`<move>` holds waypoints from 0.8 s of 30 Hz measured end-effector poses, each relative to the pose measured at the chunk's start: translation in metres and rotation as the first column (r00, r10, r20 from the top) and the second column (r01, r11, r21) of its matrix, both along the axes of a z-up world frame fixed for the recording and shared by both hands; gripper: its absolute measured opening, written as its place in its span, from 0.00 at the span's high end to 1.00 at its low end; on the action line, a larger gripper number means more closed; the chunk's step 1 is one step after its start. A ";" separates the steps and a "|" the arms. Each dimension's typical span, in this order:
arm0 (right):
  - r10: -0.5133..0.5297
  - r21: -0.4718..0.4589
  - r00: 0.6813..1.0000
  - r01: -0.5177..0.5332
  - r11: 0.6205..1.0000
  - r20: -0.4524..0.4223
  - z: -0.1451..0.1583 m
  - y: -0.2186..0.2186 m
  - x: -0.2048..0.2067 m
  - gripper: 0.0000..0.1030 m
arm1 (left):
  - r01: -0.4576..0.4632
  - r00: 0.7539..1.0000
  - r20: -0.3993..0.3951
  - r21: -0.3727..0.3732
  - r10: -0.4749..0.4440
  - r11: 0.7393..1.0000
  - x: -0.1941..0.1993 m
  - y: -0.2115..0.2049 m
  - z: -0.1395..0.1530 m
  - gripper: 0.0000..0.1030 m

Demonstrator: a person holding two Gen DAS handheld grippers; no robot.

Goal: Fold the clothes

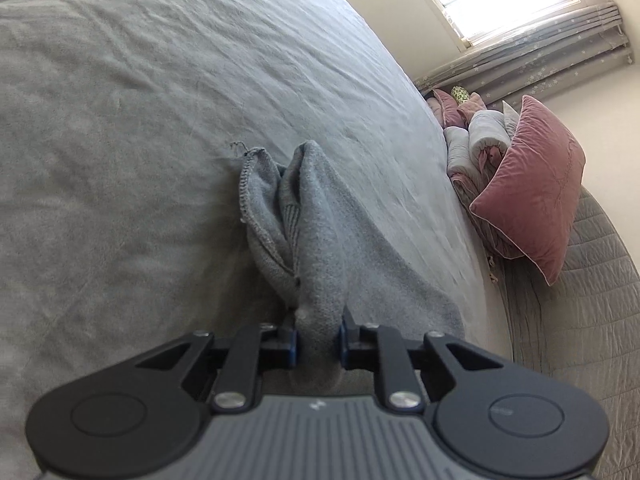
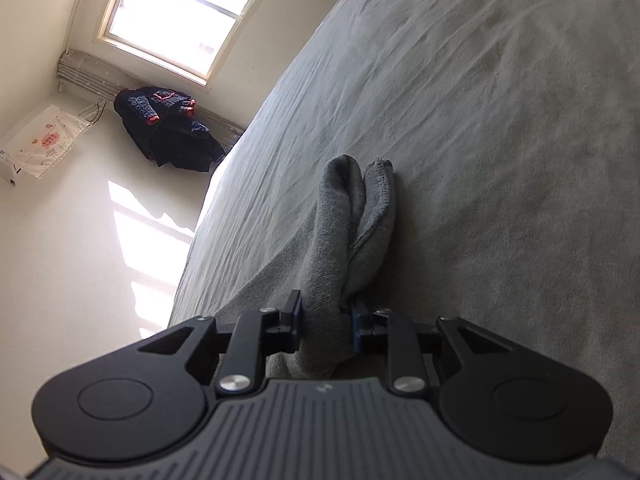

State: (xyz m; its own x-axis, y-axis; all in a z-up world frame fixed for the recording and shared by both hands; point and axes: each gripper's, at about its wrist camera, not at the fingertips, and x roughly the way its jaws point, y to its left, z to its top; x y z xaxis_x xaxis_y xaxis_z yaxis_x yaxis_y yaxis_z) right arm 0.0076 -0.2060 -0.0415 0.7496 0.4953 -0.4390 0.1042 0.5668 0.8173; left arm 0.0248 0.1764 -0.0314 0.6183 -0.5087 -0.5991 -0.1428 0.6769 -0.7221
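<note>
A grey knitted garment [image 1: 316,232] lies on the grey bedsheet [image 1: 140,120]. In the left wrist view its bunched edge, with a stitched hem and a loose thread, rises from the sheet into my left gripper [image 1: 318,340], whose blue-padded fingers are shut on the fabric. The right wrist view shows another bunched part of the grey garment [image 2: 340,232] pinched between the pads of my right gripper [image 2: 326,320], also shut on it. Both folds stick out past the fingertips. The remainder of the garment is hidden below the grippers.
Beyond the far edge of the bed a pink velvet cushion [image 1: 532,188] leans on rolled bedding [image 1: 476,140] over a quilted grey cover [image 1: 580,320]. A dark jacket [image 2: 168,128] hangs under the window [image 2: 180,12] by the white wall.
</note>
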 end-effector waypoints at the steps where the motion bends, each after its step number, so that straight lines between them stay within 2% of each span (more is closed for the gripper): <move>1: 0.010 -0.002 1.000 -0.010 1.000 -0.009 0.000 0.000 -0.005 0.75 | 0.008 1.000 -0.002 0.007 -0.008 1.000 -0.007 0.001 -0.001 0.83; 7: 0.050 -0.001 0.998 -0.050 0.999 -0.028 0.003 -0.005 -0.034 0.74 | 0.050 0.998 -0.026 0.048 -0.049 0.998 -0.042 0.004 -0.007 0.83; 13: 0.064 0.064 0.997 -0.061 0.996 -0.040 0.007 -0.012 -0.053 0.74 | 0.069 0.996 -0.054 0.033 -0.068 0.997 -0.073 0.011 -0.007 0.83; 16: 0.077 0.047 0.996 -0.075 0.996 -0.044 0.005 -0.013 -0.055 0.73 | 0.102 0.994 -0.045 0.087 -0.098 0.991 -0.083 0.008 -0.012 0.81; 18: 0.081 0.007 0.995 -0.080 0.997 -0.053 0.001 -0.014 -0.055 0.70 | 0.119 0.993 -0.044 0.147 -0.114 0.982 -0.086 0.004 -0.017 0.73; 19: 0.071 -0.022 0.995 -0.073 0.997 -0.063 -0.001 -0.015 -0.057 0.69 | 0.123 0.992 -0.037 0.171 -0.118 0.978 -0.088 0.004 -0.019 0.72; 22: 0.053 -0.061 0.996 -0.058 0.996 -0.073 -0.002 -0.019 -0.055 0.64 | 0.126 0.992 -0.011 0.179 -0.126 0.976 -0.088 0.012 -0.013 0.62; 24: 0.031 -0.055 0.998 -0.033 0.998 -0.048 0.004 -0.022 -0.053 0.57 | 0.079 0.995 0.039 0.180 -0.087 0.980 -0.087 0.020 -0.005 0.48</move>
State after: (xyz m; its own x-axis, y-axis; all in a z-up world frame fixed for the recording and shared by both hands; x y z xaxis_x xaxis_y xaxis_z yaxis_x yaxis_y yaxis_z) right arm -0.0459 -0.2276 -0.0375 0.7115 0.4927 -0.5010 0.1229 0.6148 0.7791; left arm -0.0626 0.1968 -0.0368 0.6079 -0.4469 -0.6563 -0.0499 0.8035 -0.5933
